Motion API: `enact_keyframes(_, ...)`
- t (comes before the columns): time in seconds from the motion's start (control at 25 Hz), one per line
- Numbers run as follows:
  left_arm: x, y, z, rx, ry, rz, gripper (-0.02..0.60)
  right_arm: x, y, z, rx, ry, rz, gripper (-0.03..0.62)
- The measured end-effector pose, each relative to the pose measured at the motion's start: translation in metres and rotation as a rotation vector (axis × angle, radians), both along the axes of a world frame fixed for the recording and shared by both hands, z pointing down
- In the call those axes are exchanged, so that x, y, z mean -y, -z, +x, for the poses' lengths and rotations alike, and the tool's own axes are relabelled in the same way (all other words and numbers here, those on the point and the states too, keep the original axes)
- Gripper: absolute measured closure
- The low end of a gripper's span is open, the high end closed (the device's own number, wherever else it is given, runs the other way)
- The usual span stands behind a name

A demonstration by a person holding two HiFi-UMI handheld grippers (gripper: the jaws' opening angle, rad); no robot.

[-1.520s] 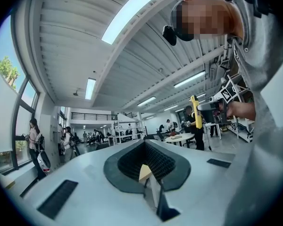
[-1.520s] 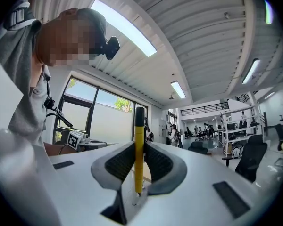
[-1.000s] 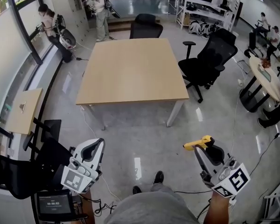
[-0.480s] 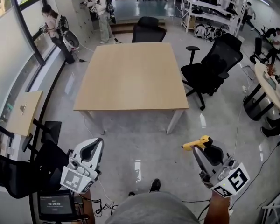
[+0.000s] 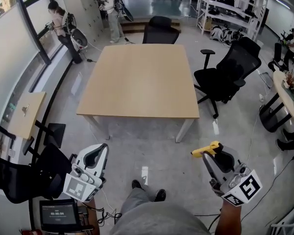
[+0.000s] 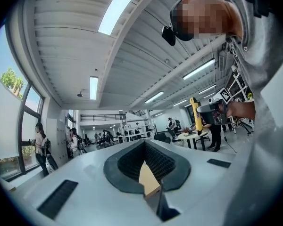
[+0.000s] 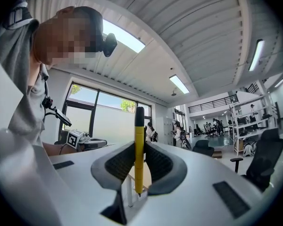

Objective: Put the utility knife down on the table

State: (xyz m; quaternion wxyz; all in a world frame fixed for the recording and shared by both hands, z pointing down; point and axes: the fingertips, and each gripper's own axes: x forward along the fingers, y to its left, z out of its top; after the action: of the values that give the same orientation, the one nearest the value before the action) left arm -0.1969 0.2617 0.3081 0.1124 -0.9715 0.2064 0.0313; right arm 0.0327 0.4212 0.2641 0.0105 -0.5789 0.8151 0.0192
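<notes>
In the head view my right gripper (image 5: pixel 211 153) is shut on a yellow utility knife (image 5: pixel 207 150), which lies crosswise in the jaws and sticks out to the left. From the right gripper view, the knife (image 7: pixel 139 145) stands upright between the dark pads of that gripper (image 7: pixel 139 160). My left gripper (image 5: pixel 104 149) is shut and holds nothing; its own view shows its tips (image 6: pixel 144 152) meeting. The bare light-wood table (image 5: pixel 142 82) stands ahead across a strip of floor. Both grippers hang over the floor, short of its near edge.
Black office chairs stand at the table's right (image 5: pixel 224 71) and far side (image 5: pixel 160 31), with another at my lower left (image 5: pixel 19 177). A small desk (image 5: pixel 24 114) lines the window wall. People (image 5: pixel 63 28) stand at the back left. A screen (image 5: pixel 59 214) and cables lie near my feet.
The table has come nearer and lower in the head view as the person walks toward it. Both grippers keep their places in the view, the knife still gripped.
</notes>
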Motion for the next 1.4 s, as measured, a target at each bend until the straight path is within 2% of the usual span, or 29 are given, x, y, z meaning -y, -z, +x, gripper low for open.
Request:
enact_keyframes(0.28,0.042,-0.008,0.020,0.002,-0.018,-0.022,0.577,0.041,-0.004,0.011,0.008,-0.006,-0.016,0.522)
enact_keyframes(0.48,0.069,0.002,0.038,-0.007,-0.051,-0.008,0.577,0.066,-0.001,0.021,0.005,-0.025,-0.017,0.522)
enact_keyframes(1.12,0.187,0.002,0.055,0.000,-0.098,-0.007,0.577,0.170,-0.003,0.035,0.021,-0.090,-0.007,0.522)
enact_keyframes(1.4,0.232,0.000,0.055,-0.009,-0.154,-0.004,0.577,0.210,-0.002,0.028,0.010,-0.142,0.001,0.522)
